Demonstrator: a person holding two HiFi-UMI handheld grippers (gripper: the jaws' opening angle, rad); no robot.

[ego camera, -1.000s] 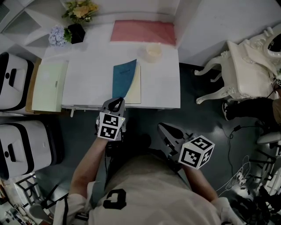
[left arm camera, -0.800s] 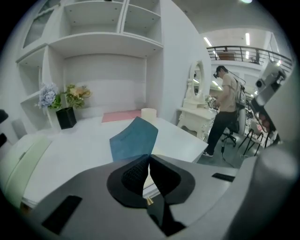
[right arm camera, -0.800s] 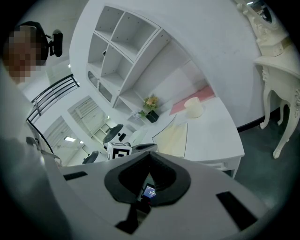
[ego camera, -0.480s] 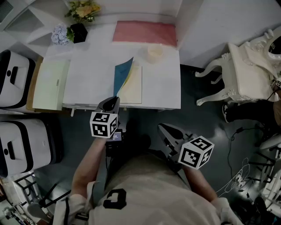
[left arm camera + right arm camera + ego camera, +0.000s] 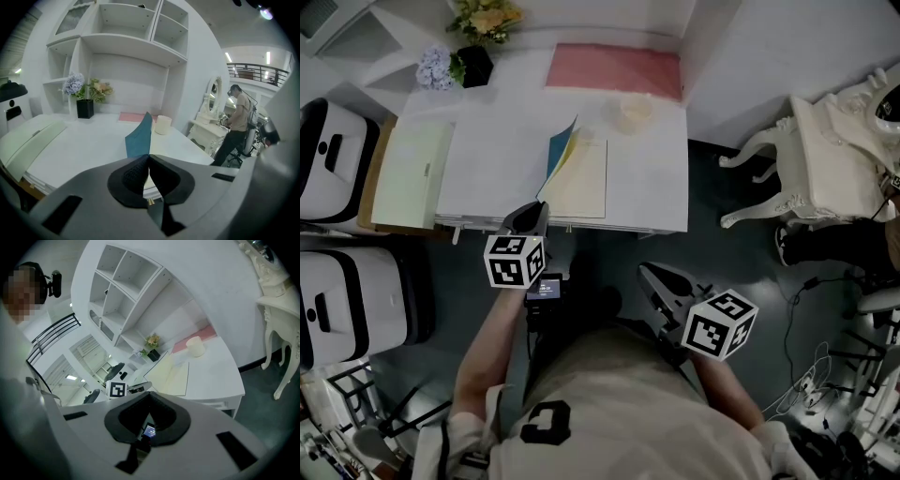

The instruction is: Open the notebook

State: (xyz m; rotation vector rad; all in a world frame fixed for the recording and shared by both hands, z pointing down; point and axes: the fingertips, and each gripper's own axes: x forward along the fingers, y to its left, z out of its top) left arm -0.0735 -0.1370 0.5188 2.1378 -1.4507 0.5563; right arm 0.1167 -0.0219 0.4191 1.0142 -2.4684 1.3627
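A: Where is the notebook (image 5: pixel 579 178) lying?
B: It is lying on the white desk (image 5: pixel 487 159) by the front edge, spine running away from the person, directly ahead of the left gripper (image 5: pixel 536 208), whose closed jaws are pinching the blue cover (image 5: pixel 140 136) by its near corner, holding it almost upright
A: And the right gripper (image 5: pixel 649 274)?
B: It is hanging closed and empty, off the desk, farther away

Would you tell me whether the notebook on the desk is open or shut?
Partly open: its blue cover stands lifted off the cream page, pinched in the left gripper.
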